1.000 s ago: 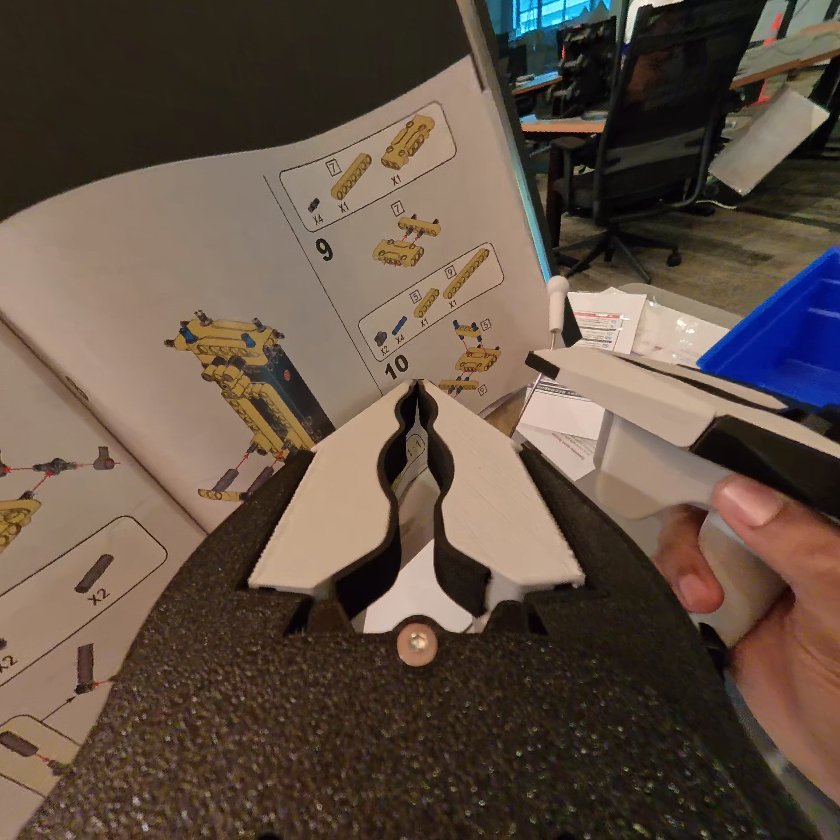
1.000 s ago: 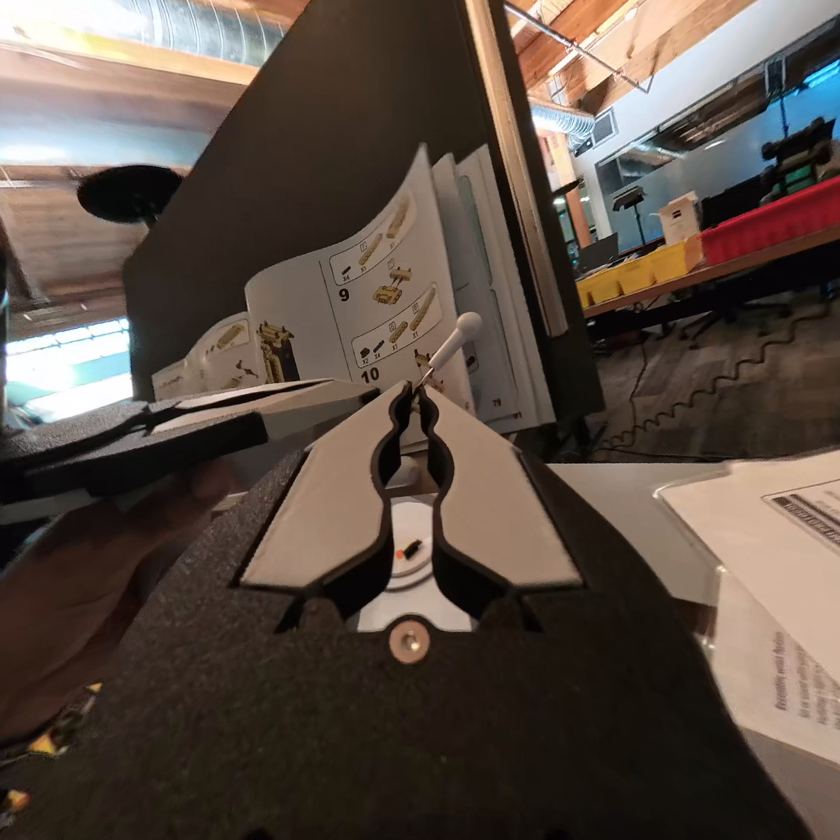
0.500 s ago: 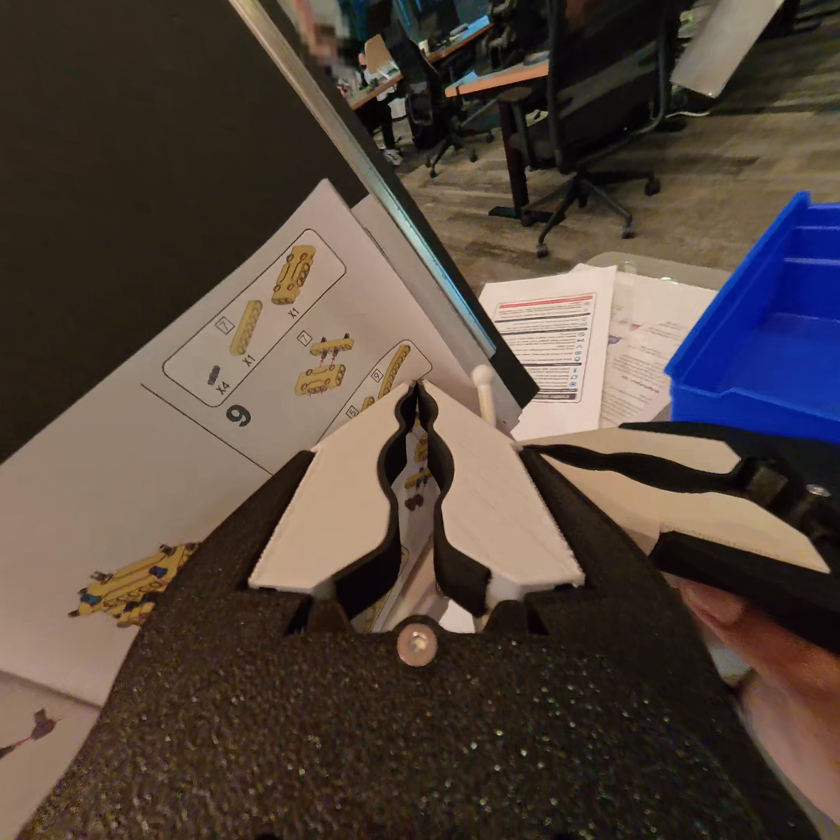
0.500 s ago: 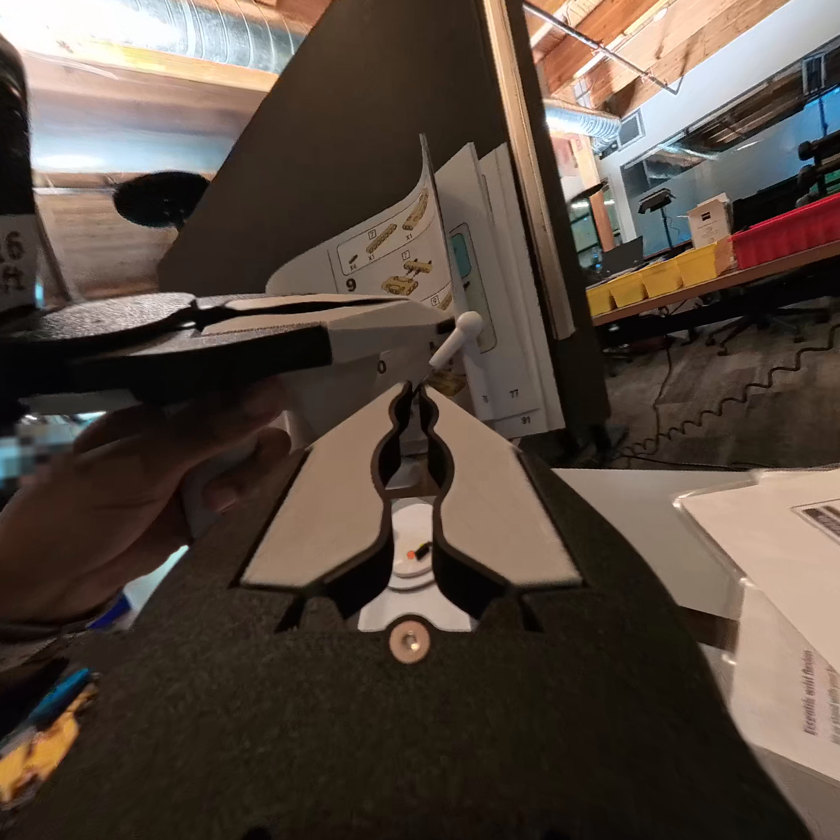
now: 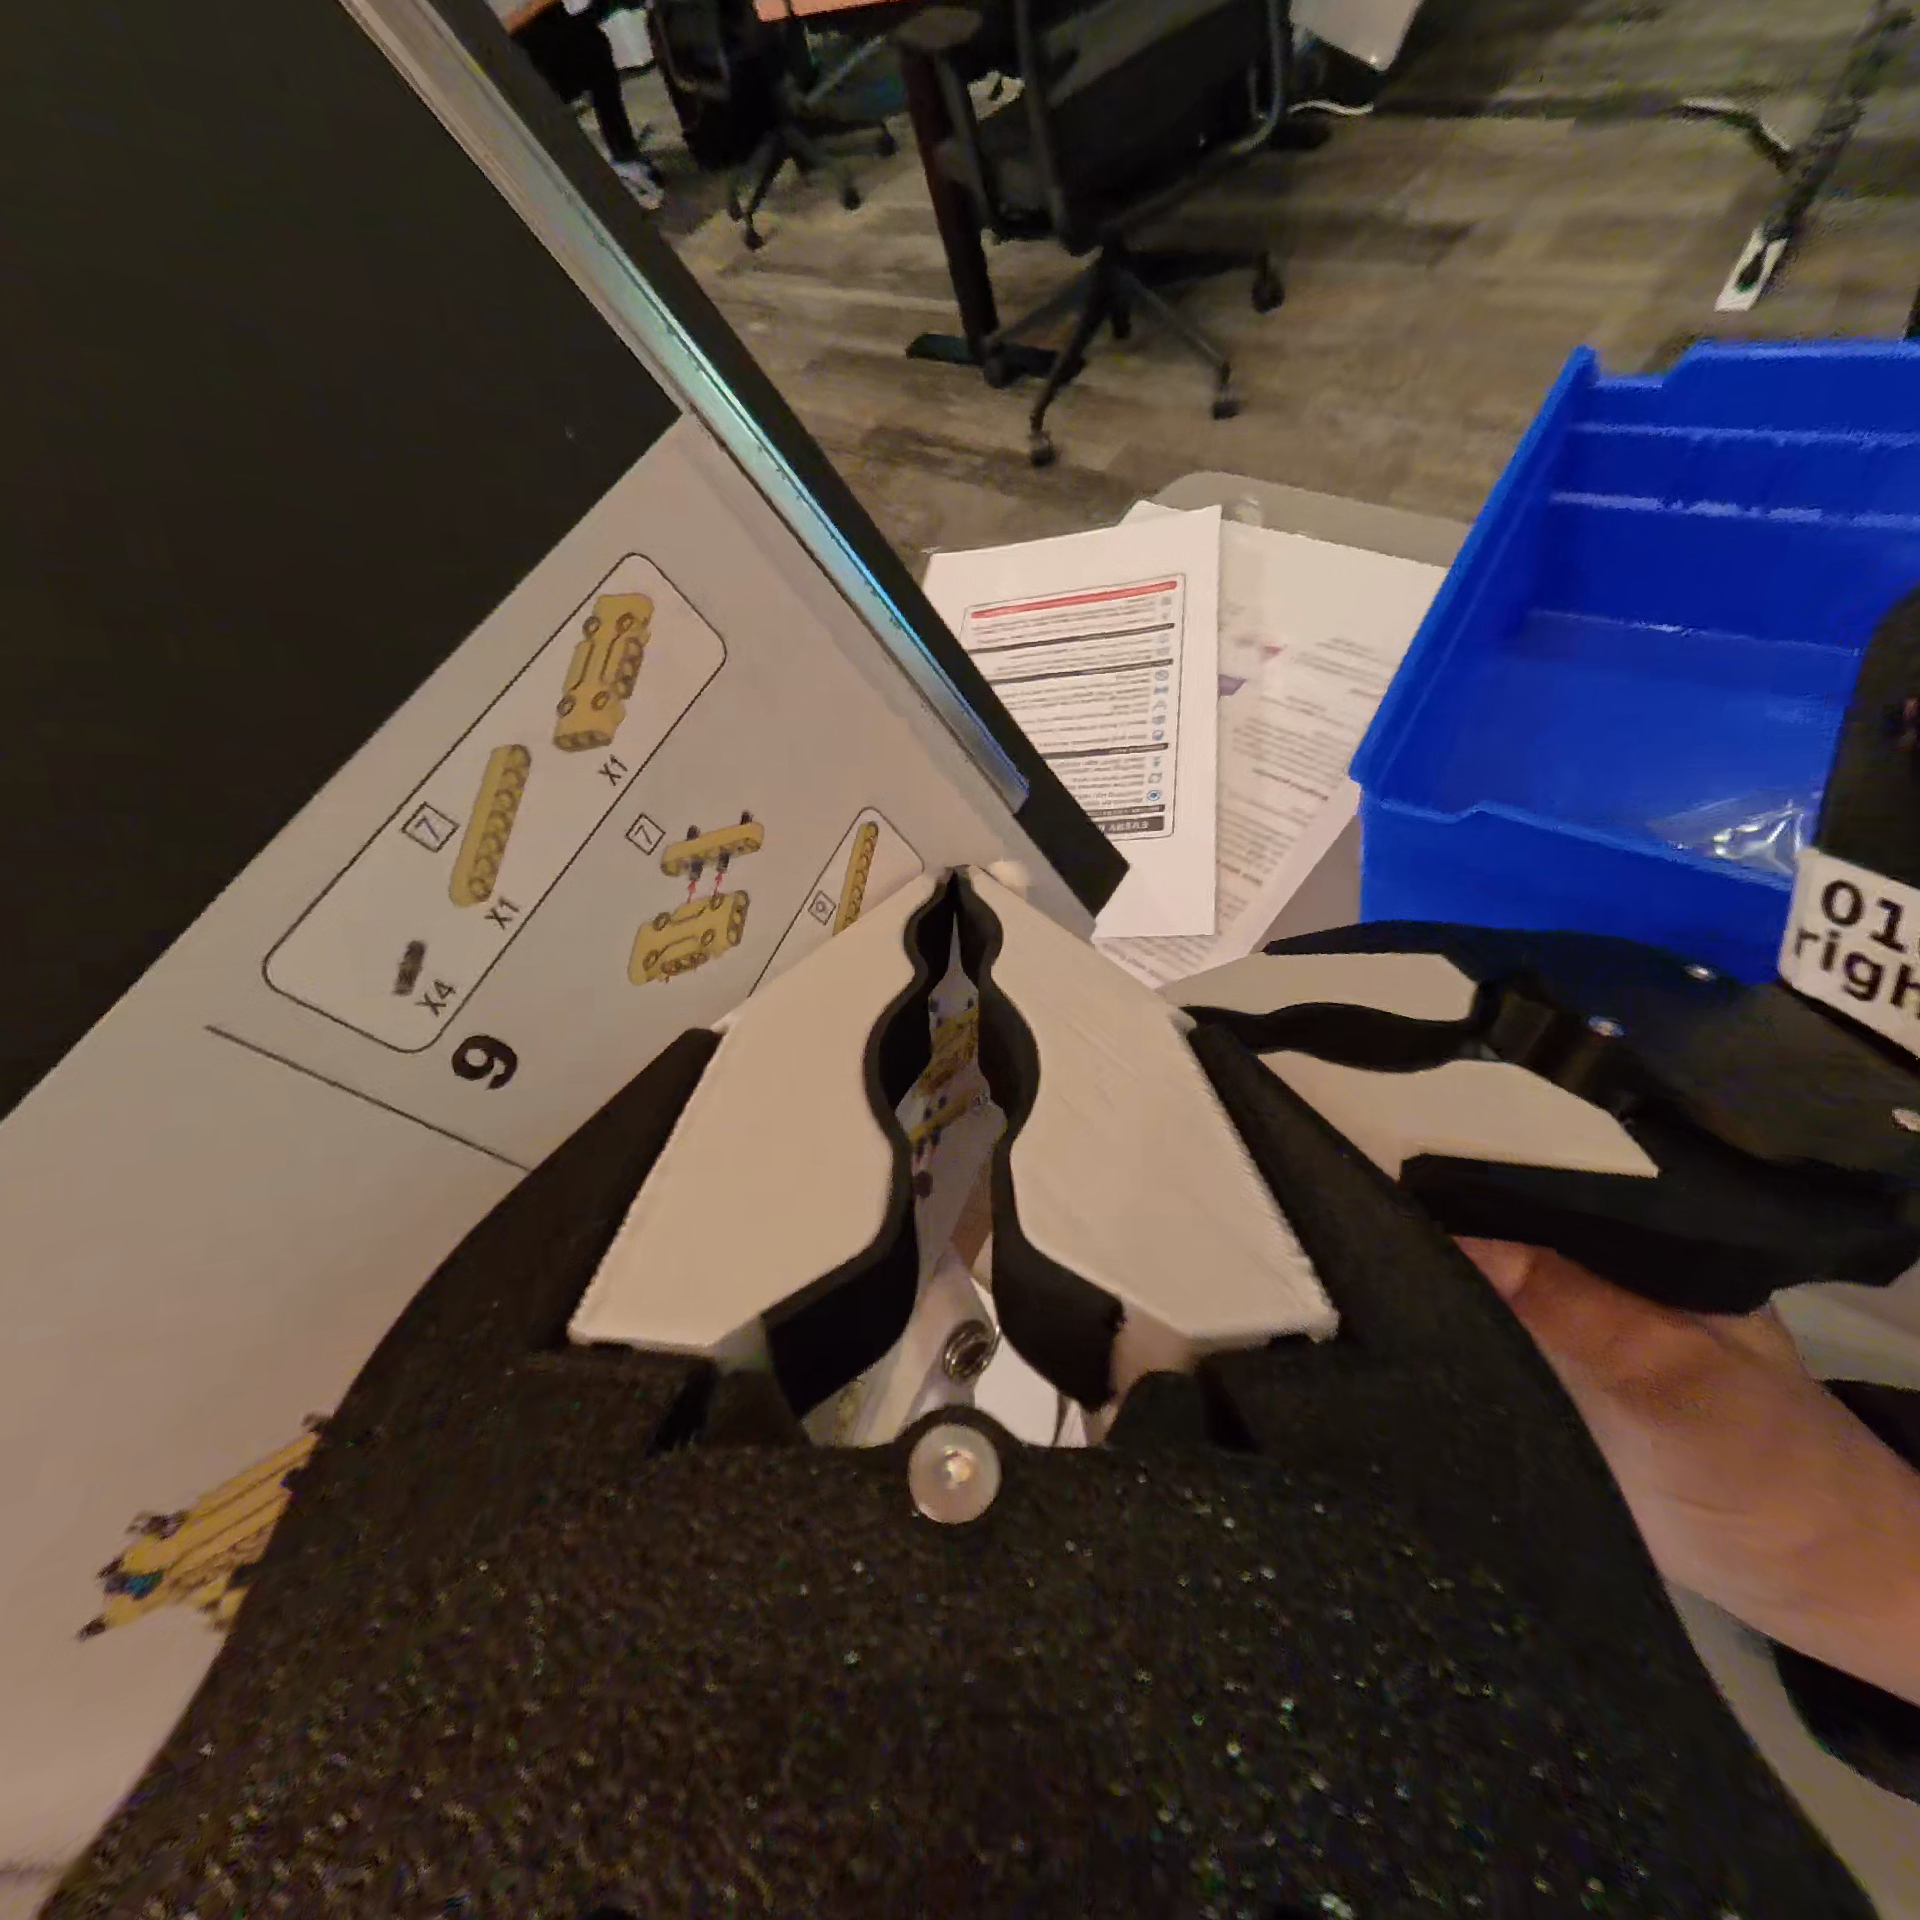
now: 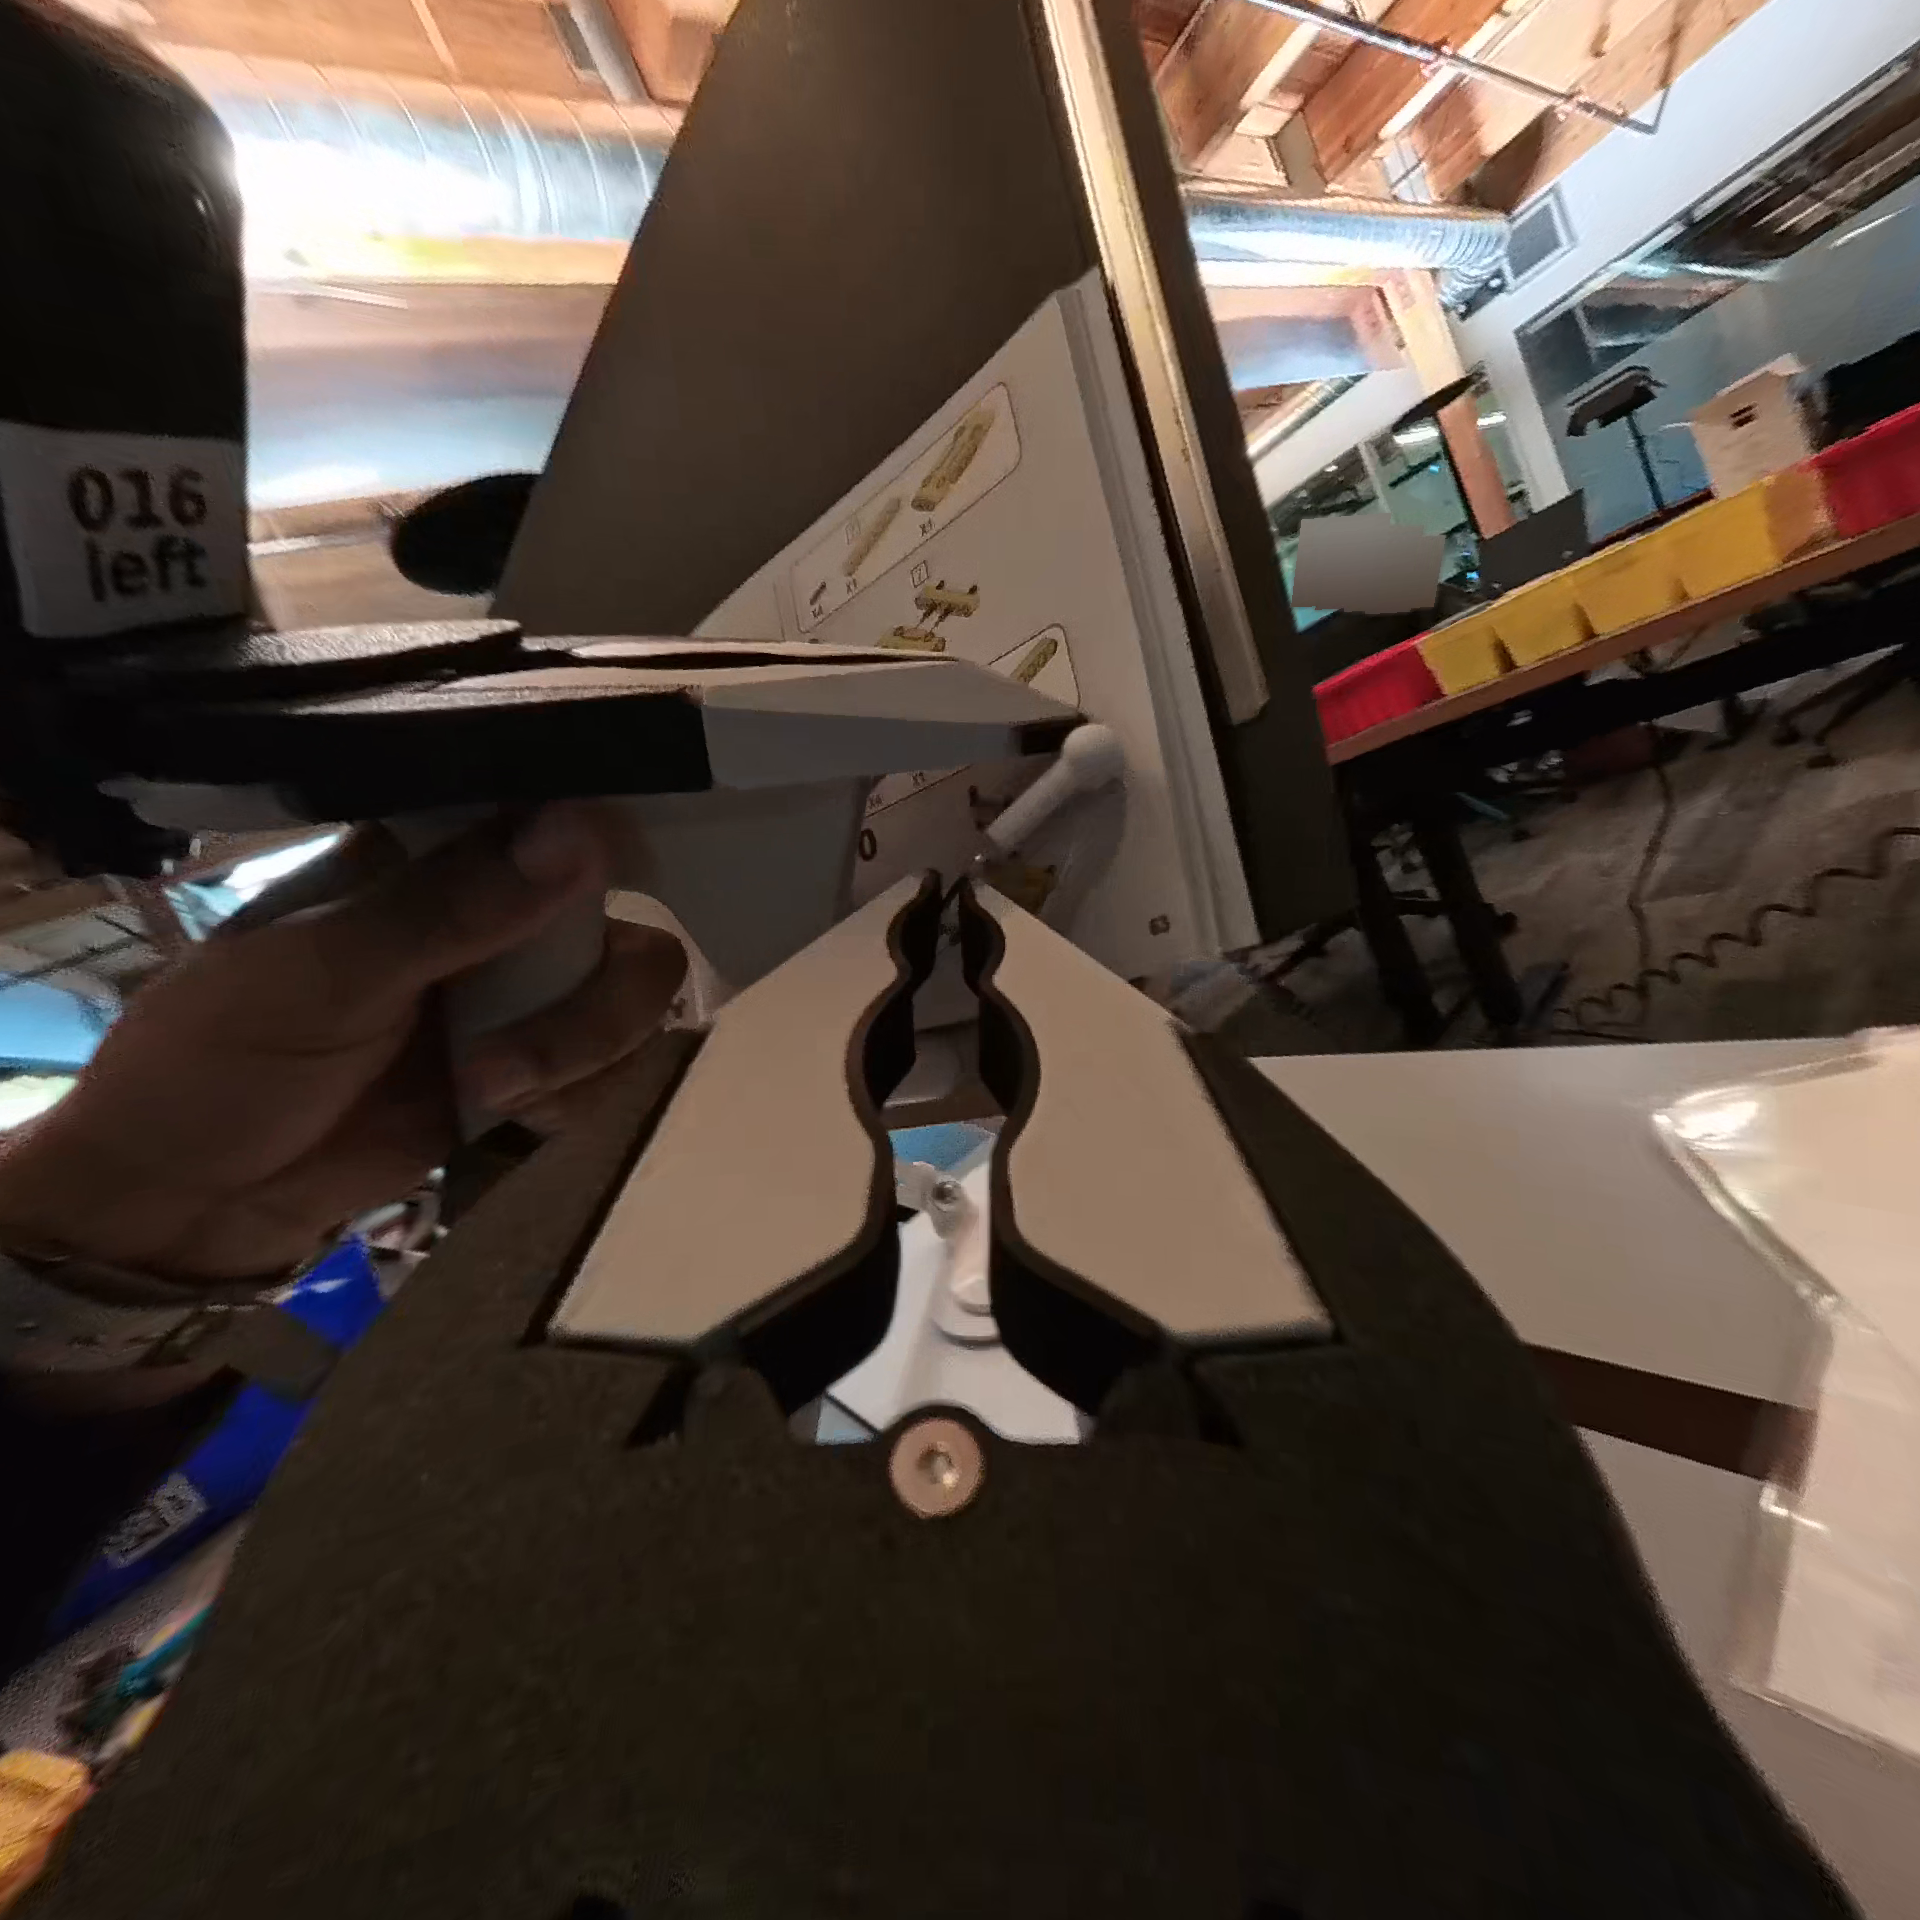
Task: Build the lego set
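Over the last sec the instruction booklet (image 5: 312,1039) page went from bowed fwd to lying flat vs the black divider panel (image 5: 260,416). The left gripper (image 5: 956,883) closed in on it, so the lower diagram box is now mostly hidden behind its fingers. Left fingers: together at the tips, right at the page near centre frame. Can't tell if they nip paper or just press on it. Right gripper (image 6: 948,883): fingers clamped on the thin metal end of a white-handled pin (image 6: 1049,790), which slants up-right from the tips to its round knob just above centre of the right wrist view. In that view the left gripper comes in from the left edge, side-on, w/ its tip touching or just beside the knob; earlier they were clearly apart. Blue bin (image 5: 1662,675) sits at right of the left view, loose printed sheets (image 5: 1091,707) btwn bin and panel on the desk (image 6: 1455,1143).
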Tool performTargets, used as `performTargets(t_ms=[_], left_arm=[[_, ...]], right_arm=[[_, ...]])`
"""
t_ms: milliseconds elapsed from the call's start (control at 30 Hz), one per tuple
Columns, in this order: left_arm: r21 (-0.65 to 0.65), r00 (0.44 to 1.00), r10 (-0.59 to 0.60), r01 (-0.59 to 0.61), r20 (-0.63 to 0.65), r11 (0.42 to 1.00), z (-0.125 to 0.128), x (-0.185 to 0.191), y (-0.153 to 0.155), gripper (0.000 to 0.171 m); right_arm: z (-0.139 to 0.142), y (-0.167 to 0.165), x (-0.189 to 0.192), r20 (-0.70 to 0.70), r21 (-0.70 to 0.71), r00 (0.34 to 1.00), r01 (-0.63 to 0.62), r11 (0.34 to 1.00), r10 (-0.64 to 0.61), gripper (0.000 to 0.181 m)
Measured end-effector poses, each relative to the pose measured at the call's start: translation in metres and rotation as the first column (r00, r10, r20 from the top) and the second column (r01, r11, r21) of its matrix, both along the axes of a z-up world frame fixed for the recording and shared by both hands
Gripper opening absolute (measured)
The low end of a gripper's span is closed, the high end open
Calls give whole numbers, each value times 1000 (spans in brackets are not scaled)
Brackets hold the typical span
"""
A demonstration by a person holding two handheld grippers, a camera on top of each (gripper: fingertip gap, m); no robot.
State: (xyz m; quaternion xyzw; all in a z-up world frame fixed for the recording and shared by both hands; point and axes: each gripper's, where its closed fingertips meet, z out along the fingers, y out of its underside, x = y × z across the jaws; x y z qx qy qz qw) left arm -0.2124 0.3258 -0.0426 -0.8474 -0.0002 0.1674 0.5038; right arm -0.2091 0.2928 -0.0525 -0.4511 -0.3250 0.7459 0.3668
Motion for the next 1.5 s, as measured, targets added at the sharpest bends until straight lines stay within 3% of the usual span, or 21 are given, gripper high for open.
performTargets(t_ms=[167, 300, 400, 467, 533, 600, 733, 833, 933, 1200, 1333, 1500], left_arm=[[24, 1000, 10, -10, 16, 1000, 3, -1, 0, 0], [170, 998, 37, -27, -60, 985, 35, 5, -15, 0], [266, 992, 69, -39, -105, 963, 58, 15, -50, 0], [320, 980, 143, -93, -136, 943, 68, 10, -87, 0], [364, 959, 247, -182, -141, 913, 70, -8, -134, 0], [370, 940, 332, -282, -77, 885, 59, -31, -182, 0], [320, 889, 436, -457, 141, 830, 11, -68, -268, 0], [266, 849, 442, -515, 289, 815, -24, -72, -310, 0], [241, 833, 436, -526, 340, 816, -42, -62, -338, 0], [343, 828, 353, -515, 435, 786, -46, -23, -364, 0], [378, 835, 268, -473, 481, 796, -46, -5, -355, 0], [398, 867, 270, -442, 418, 804, -41, 3, -351, 0]], right_arm=[[-1, 2, -4, 34, -2, 999, 29, 1000, -29, 4], [1, 2, -1, 2, -19, 1000, 16, 1000, -16, 9], [3, 3, 3, 7, 83, 996, 84, 993, -85, 15], [2, 4, 6, -2, 157, 989, 149, 976, -150, 15], [7, 2, 10, -34, 163, 990, 144, 976, -140, 10], [5, 2, 10, -31, 162, 992, 124, 979, -121, 11], [-1, 5, 15, -12, 154, 990, 143, 978, -143, 11], [-10, 3, 19, 29, 207, 985, 162, 965, -171, 12], [-29, -1, 17, 130, 275, 972, 154, 949, -196, 14], [-35, -54, -3, 196, 426, 978, -19, 905, -72, 42], [-37, -58, -4, 208, 533, 964, 31, 846, -167, 47], [-39, -71, 4, 218, 558, 965, -2, 830, -144, 52]])
